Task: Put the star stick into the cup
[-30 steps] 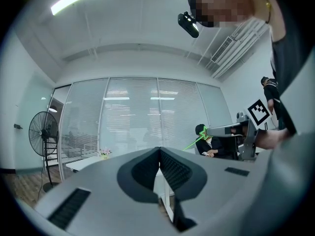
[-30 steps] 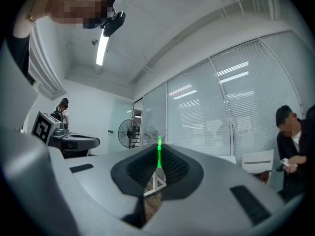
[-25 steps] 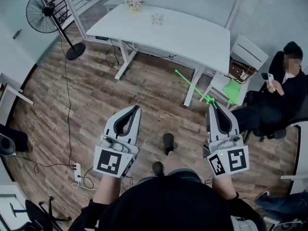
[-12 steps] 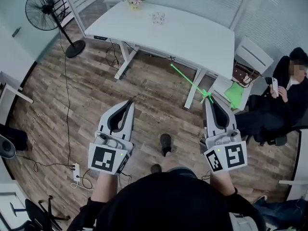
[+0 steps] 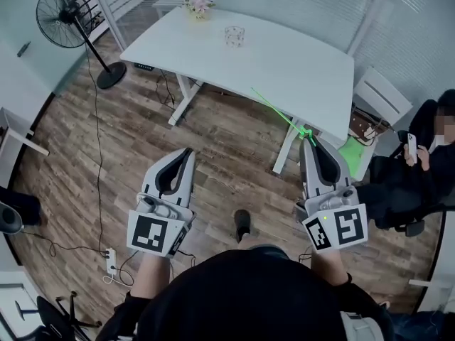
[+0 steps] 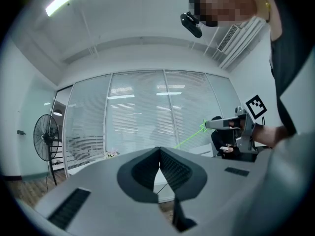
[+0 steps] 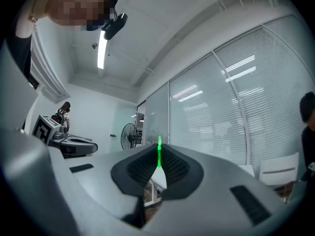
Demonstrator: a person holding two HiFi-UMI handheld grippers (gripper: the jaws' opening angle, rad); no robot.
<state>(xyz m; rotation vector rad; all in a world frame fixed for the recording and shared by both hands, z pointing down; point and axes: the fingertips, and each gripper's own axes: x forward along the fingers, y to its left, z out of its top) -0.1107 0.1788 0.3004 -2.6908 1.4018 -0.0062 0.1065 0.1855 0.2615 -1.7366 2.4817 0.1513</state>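
Head view, looking steeply down: we see the person standing on a wooden floor (image 5: 213, 130) in front of a white tabletop (image 5: 284, 62), with one gripper in each hand.

The right gripper (image 5: 311, 144) carries the star stick (image 5: 281, 114). In the right gripper view its fingers (image 7: 138, 168) are clamped on the thin green shaft (image 7: 159, 154), which rises from between their tips. In the left gripper view the star (image 6: 203, 126) sits just beyond the tips of the right gripper (image 6: 211, 125), and the shaft slants away from it, down and to the left. In the head view the stick's free end lies over the near edge of the tabletop.

The left gripper (image 5: 186, 155) is held beside the right one and well apart from it, over the floor. In its own view its fingers (image 6: 142, 168) are pressed together with nothing between them.

The cup (image 5: 234, 35), a clear one, stands upright near the far edge of the tabletop, well apart from the stick. A small pot of flowers (image 5: 197, 6) stands at the far left corner.

A standing fan (image 5: 64, 20) is at upper left, and a power strip (image 5: 108, 260) with its cable lies on the floor at lower left. A white chair (image 5: 380, 94) stands just right of the tabletop, and a person (image 5: 426, 169) sits at the right edge holding a phone.
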